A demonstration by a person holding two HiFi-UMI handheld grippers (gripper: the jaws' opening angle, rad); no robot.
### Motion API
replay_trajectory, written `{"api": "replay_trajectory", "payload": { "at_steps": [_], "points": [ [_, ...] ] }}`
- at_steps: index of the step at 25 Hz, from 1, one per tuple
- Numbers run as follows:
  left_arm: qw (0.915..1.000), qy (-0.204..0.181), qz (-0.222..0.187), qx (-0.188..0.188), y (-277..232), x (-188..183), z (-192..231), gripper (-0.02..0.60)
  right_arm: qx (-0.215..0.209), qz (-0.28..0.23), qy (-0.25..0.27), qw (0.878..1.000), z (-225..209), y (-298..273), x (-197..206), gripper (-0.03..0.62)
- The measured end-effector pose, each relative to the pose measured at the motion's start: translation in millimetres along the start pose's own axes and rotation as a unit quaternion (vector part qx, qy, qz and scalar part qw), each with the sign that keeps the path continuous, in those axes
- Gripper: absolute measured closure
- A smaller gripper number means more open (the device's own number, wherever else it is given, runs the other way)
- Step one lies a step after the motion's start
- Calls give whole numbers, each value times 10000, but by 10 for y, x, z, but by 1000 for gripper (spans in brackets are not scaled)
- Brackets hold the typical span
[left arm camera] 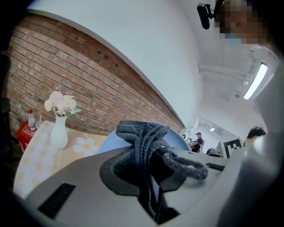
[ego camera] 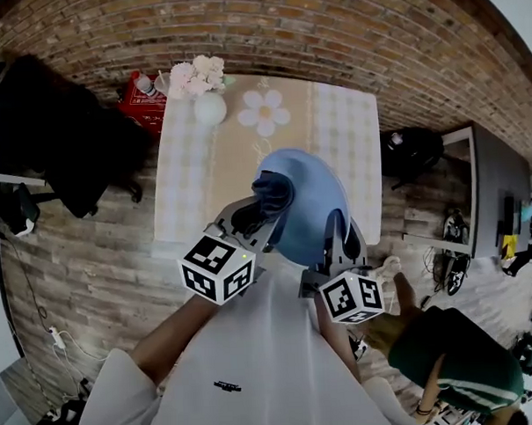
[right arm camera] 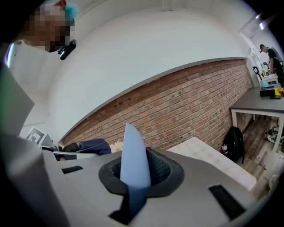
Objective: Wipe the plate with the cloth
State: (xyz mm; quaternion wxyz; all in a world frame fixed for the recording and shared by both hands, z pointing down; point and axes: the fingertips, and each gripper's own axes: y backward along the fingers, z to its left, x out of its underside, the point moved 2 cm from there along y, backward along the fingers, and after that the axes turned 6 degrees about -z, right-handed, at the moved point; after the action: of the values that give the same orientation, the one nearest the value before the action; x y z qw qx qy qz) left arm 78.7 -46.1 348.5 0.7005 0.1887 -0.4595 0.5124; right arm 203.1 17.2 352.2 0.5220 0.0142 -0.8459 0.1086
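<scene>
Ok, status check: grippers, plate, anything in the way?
Left gripper shut on cloth, cloth at plate's face. Right gripper shut on plate rim, plate held above table. Vase at table's far end, not in the way.

cloth (ego camera: 267,198) on plate (ego camera: 314,205), above table (ego camera: 350,124)

Table (ego camera: 351,142) — flower vase (ego camera: 209,108) atop
</scene>
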Motion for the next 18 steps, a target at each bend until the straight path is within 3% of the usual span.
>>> {"api": "replay_trajectory", "payload": {
  "at_steps": [18],
  "points": [
    [9977, -55, -72, 677, -167, -21, -177, 520, -658, 189, 56, 9976, 492, -104, 217, 536]
  ]
}}
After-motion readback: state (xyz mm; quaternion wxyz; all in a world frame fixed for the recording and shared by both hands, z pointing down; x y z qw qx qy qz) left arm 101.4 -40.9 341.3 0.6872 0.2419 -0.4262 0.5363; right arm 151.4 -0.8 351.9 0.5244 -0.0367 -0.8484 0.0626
